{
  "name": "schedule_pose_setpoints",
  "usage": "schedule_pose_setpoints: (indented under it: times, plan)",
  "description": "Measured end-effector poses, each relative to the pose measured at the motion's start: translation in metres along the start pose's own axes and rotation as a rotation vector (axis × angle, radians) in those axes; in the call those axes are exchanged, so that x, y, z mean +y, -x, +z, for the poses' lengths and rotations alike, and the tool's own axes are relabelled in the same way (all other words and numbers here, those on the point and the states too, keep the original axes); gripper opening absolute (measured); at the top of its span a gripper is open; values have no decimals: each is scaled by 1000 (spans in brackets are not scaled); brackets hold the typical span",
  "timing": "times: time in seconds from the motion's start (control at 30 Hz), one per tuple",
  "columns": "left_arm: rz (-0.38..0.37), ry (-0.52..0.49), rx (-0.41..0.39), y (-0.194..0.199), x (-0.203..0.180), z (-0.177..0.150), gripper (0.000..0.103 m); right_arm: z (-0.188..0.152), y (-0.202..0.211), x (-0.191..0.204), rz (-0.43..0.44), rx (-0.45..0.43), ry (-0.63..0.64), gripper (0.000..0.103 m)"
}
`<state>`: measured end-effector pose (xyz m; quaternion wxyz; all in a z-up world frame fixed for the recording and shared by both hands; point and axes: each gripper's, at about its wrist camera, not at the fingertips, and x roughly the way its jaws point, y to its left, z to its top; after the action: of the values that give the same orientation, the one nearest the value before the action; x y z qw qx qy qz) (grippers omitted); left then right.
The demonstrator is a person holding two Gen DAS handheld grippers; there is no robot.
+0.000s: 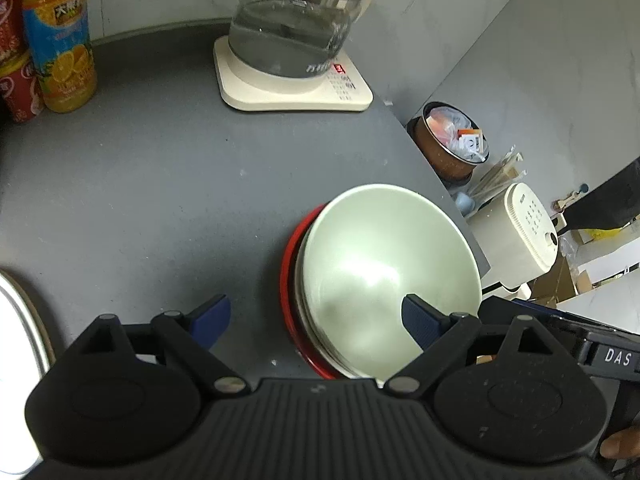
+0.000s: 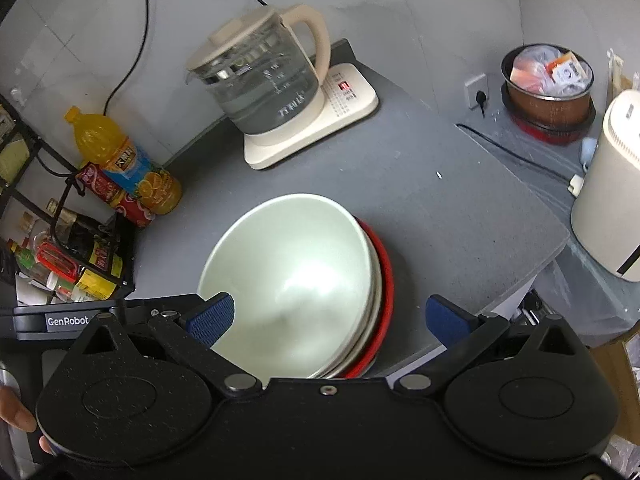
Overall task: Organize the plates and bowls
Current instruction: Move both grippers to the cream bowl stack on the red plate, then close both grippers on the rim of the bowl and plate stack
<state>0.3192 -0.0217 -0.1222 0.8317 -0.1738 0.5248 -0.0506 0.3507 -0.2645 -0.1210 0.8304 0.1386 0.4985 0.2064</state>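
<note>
A pale green bowl (image 1: 384, 264) (image 2: 292, 272) sits on top of a stack with pale plate rims and a red plate (image 1: 289, 280) (image 2: 387, 280) at the bottom, near the counter's right edge. My left gripper (image 1: 316, 318) is open just above the stack. Its right finger (image 1: 420, 320) is over the bowl's inside and its left finger over bare counter. My right gripper (image 2: 330, 318) is open too, with its left finger (image 2: 212, 318) over the bowl and its right finger (image 2: 448, 318) beyond the red plate. Neither holds anything.
A glass kettle (image 1: 292, 28) (image 2: 260, 80) stands on its cream base at the back. An orange juice bottle (image 1: 60, 40) (image 2: 132, 160) and red cans (image 2: 116, 196) stand at the left, by a condiment rack (image 2: 60, 256). Past the counter edge (image 1: 436, 168) are a brown pot (image 2: 548, 92) and a white appliance (image 2: 608, 200).
</note>
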Motion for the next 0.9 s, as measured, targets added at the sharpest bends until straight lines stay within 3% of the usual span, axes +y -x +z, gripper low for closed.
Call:
schedule_pose_setpoints:
  times: [0.3,0.63,0.73,0.8,0.9]
  plan:
    - [3,-26,35,-24,-8,1,92,-1,-29,-14,8,77,-36,103]
    - [22,47,91,-50,-4,6,89,2,-50,-27,2,134,-92,101]
    - [22,43,84,-53,-5,6,86,3,-54,-24,-11,136,-68,95]
    - [28,49,83,-55,-5,6,80,4,-58,-25,-8,143,-72,79]
    - [39,69,110,-61,-1,6,63,3,-65,-29,-15,164,-99,65]
